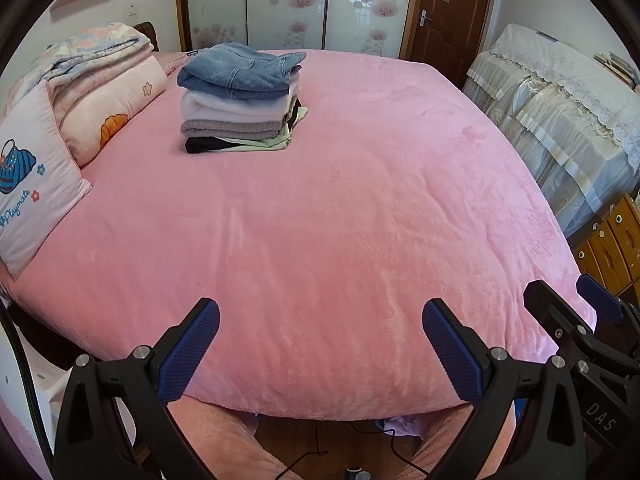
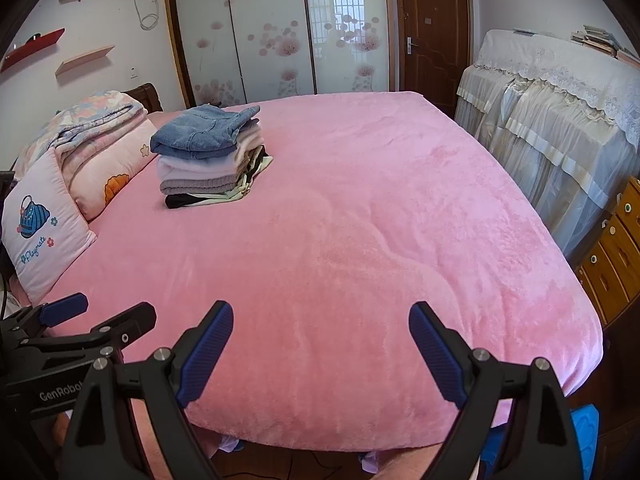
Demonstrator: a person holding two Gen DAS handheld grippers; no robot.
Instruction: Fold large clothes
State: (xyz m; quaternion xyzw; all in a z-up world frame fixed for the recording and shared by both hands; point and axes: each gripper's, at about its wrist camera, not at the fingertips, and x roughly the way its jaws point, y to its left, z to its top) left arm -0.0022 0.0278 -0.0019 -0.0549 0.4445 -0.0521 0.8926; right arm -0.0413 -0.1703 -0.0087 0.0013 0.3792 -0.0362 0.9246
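A stack of folded clothes (image 1: 240, 100) sits on the far left part of the pink bed (image 1: 340, 220), with blue denim (image 1: 240, 70) on top, then white, grey, green and black pieces. It also shows in the right wrist view (image 2: 208, 156). My left gripper (image 1: 320, 320) is open and empty above the bed's near edge. My right gripper (image 2: 320, 320) is open and empty beside it, over the same edge. The right gripper also shows at the right of the left wrist view (image 1: 572, 308), and the left gripper at the left of the right wrist view (image 2: 100, 316). No unfolded garment lies on the bed.
Pillows (image 1: 36, 196) and a folded quilt (image 1: 100, 76) lie along the bed's left side. Lace-covered furniture (image 1: 560, 120) and a wooden drawer unit (image 1: 612, 240) stand to the right. A wardrobe (image 1: 288, 4) and a door (image 1: 448, 12) are behind. Cables lie on the floor (image 1: 320, 448).
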